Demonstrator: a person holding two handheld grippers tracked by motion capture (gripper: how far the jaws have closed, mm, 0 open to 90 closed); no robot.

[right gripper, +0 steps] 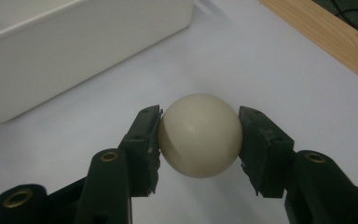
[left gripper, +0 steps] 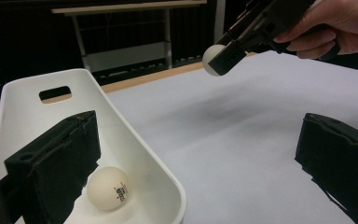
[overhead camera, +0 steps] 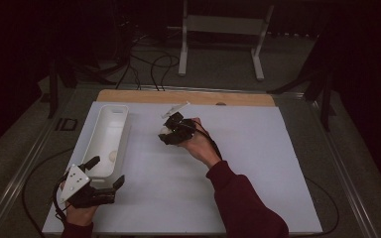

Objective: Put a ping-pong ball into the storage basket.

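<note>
My right hand-held gripper (right gripper: 199,135) is clamped on a cream ball (right gripper: 199,141), a pad pressed to each side, held above the white sheet (overhead camera: 258,163) covering the bench, just beside the white tray (overhead camera: 110,130). My left hand-held gripper (left gripper: 196,158) rests at the tray's near end, jaws wide apart and holding nothing. A second ball (left gripper: 107,188) lies inside the tray. A wooden edge (overhead camera: 188,96) borders the sheet's far side; beyond it are a dark floor, cables and a white stand (overhead camera: 223,25).

Both grippers are black with blocky jaws: the left gripper (overhead camera: 106,173) bears a grey three-cornered plate, the right gripper (right gripper: 199,140) brass-ringed screw holes. Sleeve (overhead camera: 243,198) is maroon.
</note>
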